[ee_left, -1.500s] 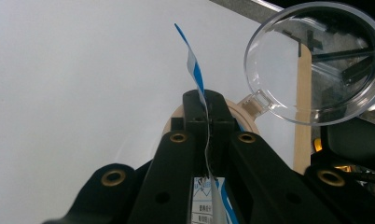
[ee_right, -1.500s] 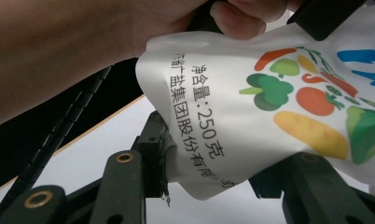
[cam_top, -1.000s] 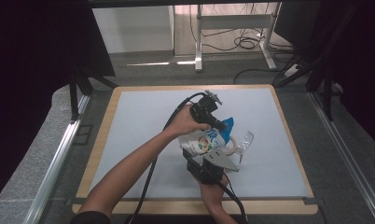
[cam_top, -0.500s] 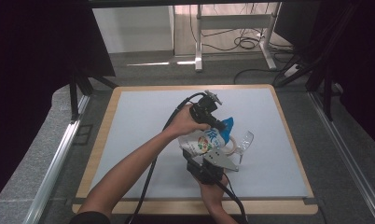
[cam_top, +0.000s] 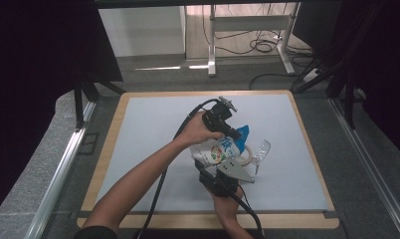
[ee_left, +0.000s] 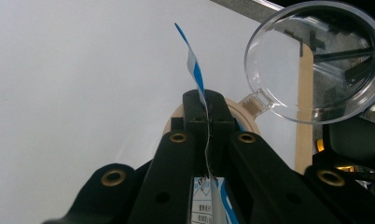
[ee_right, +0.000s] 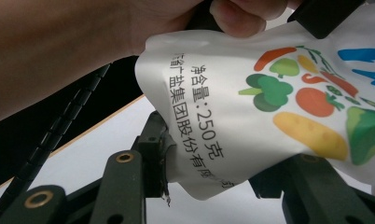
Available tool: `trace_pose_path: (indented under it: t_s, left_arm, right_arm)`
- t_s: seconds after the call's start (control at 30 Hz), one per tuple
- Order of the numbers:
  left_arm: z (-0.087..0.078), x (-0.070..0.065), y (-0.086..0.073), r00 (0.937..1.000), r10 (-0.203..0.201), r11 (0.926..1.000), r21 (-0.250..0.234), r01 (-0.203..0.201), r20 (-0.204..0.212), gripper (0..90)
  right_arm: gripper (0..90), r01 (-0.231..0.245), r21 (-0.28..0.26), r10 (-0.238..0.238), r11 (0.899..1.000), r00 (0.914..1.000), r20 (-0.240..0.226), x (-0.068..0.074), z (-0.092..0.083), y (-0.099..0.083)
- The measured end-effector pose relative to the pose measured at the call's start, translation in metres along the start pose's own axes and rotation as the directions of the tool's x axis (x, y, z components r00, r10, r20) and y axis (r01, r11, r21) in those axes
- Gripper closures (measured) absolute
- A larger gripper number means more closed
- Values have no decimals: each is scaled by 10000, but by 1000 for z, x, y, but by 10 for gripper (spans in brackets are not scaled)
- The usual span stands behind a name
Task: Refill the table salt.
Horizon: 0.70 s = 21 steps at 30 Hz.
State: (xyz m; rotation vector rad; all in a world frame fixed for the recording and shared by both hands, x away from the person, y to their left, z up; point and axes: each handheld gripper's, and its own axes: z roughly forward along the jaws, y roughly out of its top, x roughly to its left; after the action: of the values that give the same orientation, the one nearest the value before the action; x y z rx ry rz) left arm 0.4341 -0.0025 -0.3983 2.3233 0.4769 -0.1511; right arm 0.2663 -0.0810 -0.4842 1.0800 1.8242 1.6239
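The left gripper (ee_left: 207, 122) is clenched on the blue top edge of a white printed plastic pouch (cam_top: 219, 151). The right gripper (ee_right: 213, 161) grasps the pouch's lower end above the pale surface (cam_top: 153, 129).

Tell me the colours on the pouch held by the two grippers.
The pouch is white with colourful vegetable pictures and blue print, clearest in the right gripper view.

Bright, even table light; dark surroundings; slight softness.
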Motion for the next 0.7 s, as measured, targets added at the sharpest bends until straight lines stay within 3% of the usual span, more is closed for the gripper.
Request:
trace_pose_path:
  t_s: [0.7]
  left_arm:
    - [2, 0, 1, 10000, 53, 9998, 167, -53, 47, 898]
  right_arm:
    - [563, -306, -12, 306, 9995, 9995, -42, 1, -2, 4]
